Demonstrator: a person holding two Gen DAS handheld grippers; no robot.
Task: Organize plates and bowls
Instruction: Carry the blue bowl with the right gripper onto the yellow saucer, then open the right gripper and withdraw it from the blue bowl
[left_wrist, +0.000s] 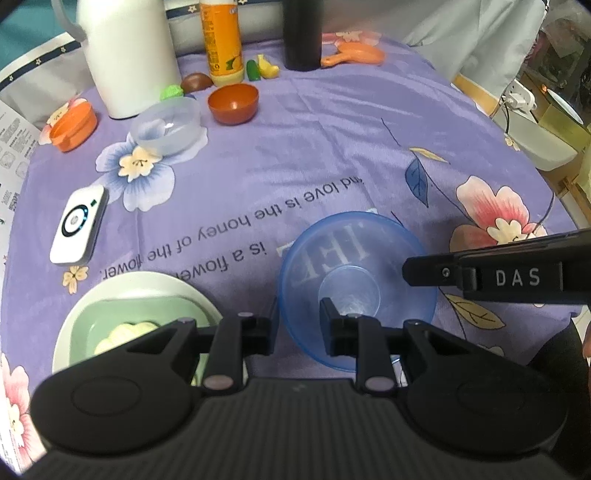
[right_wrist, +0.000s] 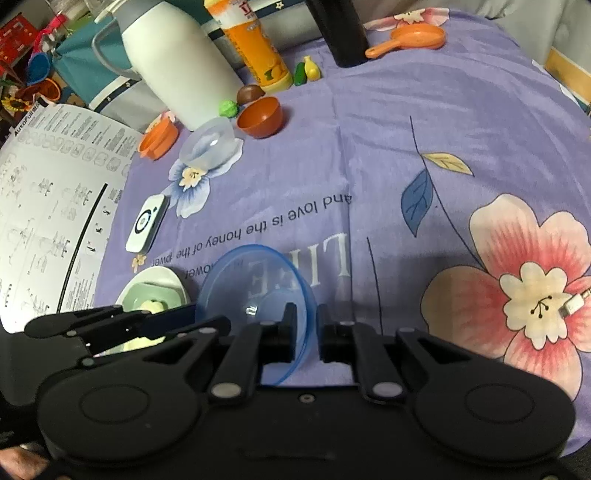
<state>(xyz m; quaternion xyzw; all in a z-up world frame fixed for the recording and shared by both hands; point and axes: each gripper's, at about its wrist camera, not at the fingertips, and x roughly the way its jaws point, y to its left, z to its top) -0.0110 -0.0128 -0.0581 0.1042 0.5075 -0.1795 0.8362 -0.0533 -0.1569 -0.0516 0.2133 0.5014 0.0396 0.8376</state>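
In the left wrist view, we see our left gripper (left_wrist: 299, 328) low in the centre of the frame, its jaws drawn in on the near left rim of a translucent blue bowl (left_wrist: 356, 284), one finger outside the wall and one inside. The blue bowl sits in the lower centre, over the printed lettering of the purple floral tablecloth (left_wrist: 314, 147). From the right edge the right gripper's black finger marked "DAS" reaches the bowl's right rim. At lower left a white plate (left_wrist: 96, 295) carries a pale green dish (left_wrist: 110, 321) with something pale yellow in it. In the upper left stand a clear bowl (left_wrist: 168, 125), a brown bowl (left_wrist: 232, 103), an orange cup (left_wrist: 74, 127) and a white jug (left_wrist: 129, 55); a white device (left_wrist: 79, 225) lies at mid left.

In the right wrist view, our right gripper (right_wrist: 306, 332) sits low in the centre, its jaws nearly together and pinching the blue bowl's (right_wrist: 255, 284) right rim, the thin wall passing between the fingers. The bowl appears tilted here, left of centre. The left gripper (right_wrist: 173, 314) enters from the lower left and meets the bowl's far side. The white plate (right_wrist: 159, 277) with the green dish (right_wrist: 155, 295) lies just left of the bowl. Further up the frame are the clear bowl (right_wrist: 210, 144), the brown bowl (right_wrist: 260, 116), the white jug (right_wrist: 177, 62) and an orange toy pan (right_wrist: 410, 38) at the top right.
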